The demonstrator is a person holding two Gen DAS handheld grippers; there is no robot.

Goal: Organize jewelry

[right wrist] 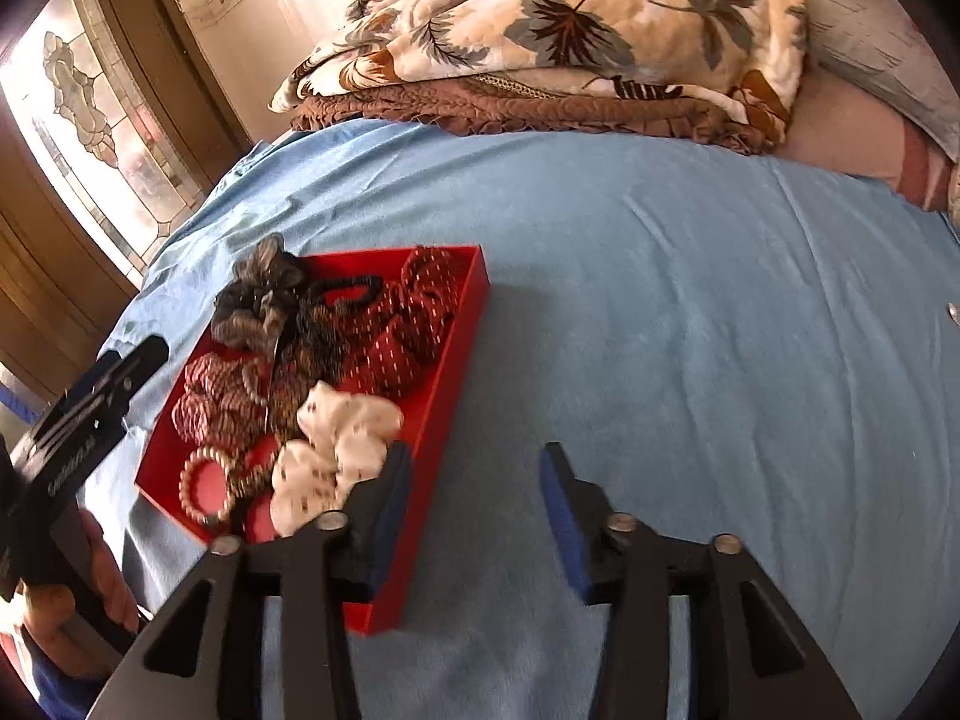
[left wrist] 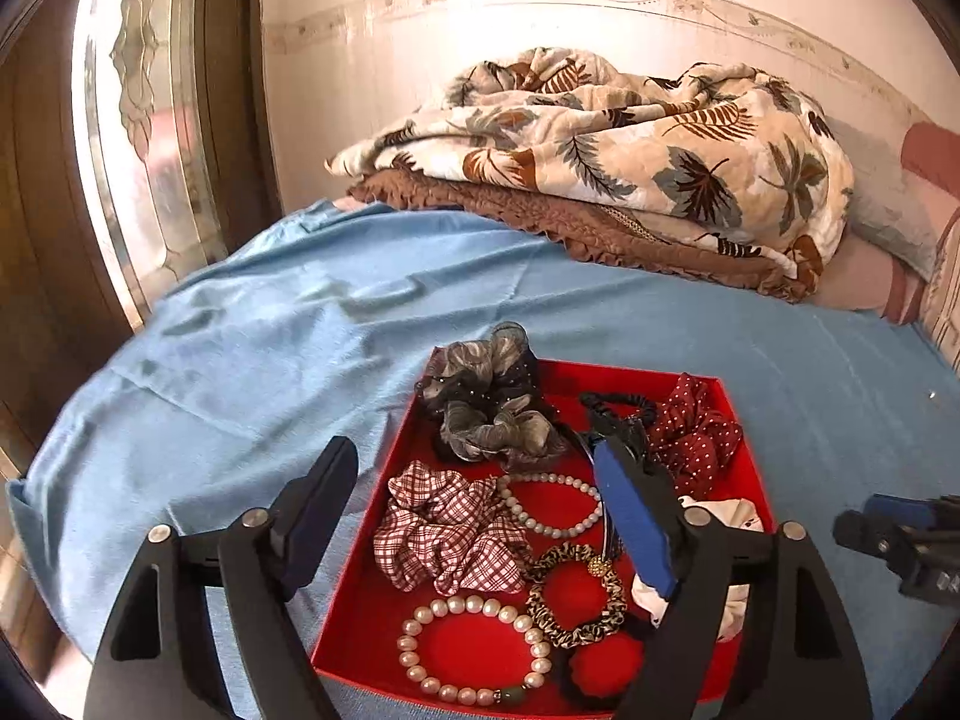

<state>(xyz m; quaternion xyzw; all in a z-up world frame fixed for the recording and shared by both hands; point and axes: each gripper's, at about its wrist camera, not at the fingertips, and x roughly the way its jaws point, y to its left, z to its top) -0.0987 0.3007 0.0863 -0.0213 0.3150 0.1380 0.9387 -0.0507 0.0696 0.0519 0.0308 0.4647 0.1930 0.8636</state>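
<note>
A red tray (left wrist: 360, 564) lies on the blue sheet (left wrist: 288, 330). It holds a grey scrunchie (left wrist: 486, 402), a plaid scrunchie (left wrist: 450, 534), a red dotted scrunchie (left wrist: 696, 438), a white scrunchie (right wrist: 336, 450), a leopard scrunchie (left wrist: 576, 600), a black hair tie (left wrist: 618, 401) and two pearl bracelets (left wrist: 474, 648) (left wrist: 549, 504). My left gripper (left wrist: 474, 456) hangs open above the tray, one finger outside its left wall, with nothing pinched. My right gripper (right wrist: 474, 453) is open too. Its left finger is over the tray's right wall (right wrist: 456, 360) beside the white scrunchie, its right finger over bare sheet.
A leaf-print blanket (left wrist: 600, 150) lies on a brown quilt (left wrist: 570, 228) at the back of the bed, with pillows (left wrist: 888, 204) to the right. A wooden door with a glass pane (left wrist: 138, 120) stands at the left. A small shiny object (right wrist: 954, 312) lies on the sheet far right.
</note>
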